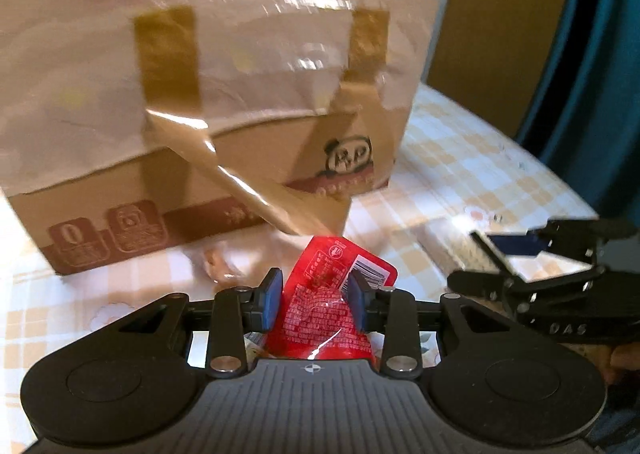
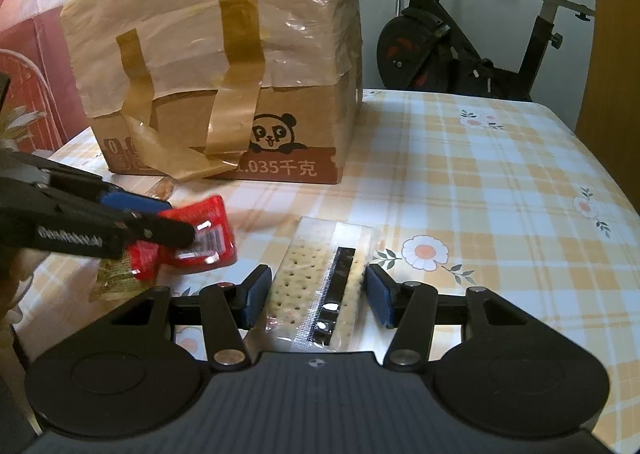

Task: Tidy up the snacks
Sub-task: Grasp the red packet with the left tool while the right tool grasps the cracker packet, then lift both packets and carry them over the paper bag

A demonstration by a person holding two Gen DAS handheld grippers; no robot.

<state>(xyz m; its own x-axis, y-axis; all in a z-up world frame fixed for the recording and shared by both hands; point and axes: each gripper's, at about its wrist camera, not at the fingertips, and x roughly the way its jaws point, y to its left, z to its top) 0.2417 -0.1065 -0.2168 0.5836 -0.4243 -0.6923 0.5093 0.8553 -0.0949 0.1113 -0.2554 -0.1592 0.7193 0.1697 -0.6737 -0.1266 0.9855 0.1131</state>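
Note:
A red snack packet (image 1: 320, 306) stands between the blue pads of my left gripper (image 1: 314, 294), which is shut on it just above the checked tablecloth. From the right wrist view the same packet (image 2: 208, 238) shows at the left, with the left gripper (image 2: 160, 219) reaching in over it. My right gripper (image 2: 318, 294) is shut on a clear-wrapped cracker packet (image 2: 304, 278) whose far end lies on the cloth. It shows at the right edge of the left wrist view as the right gripper (image 1: 492, 258). A cardboard box (image 2: 288, 125) with a panda print, topped with taped paper, stands behind both.
A yellowish packet (image 2: 116, 278) lies under the red one, and a small wrapped snack (image 2: 162, 187) sits at the box's foot. Loose brown tape (image 1: 256, 189) hangs off the box front. An exercise bike (image 2: 460, 45) stands beyond the table (image 2: 500, 181).

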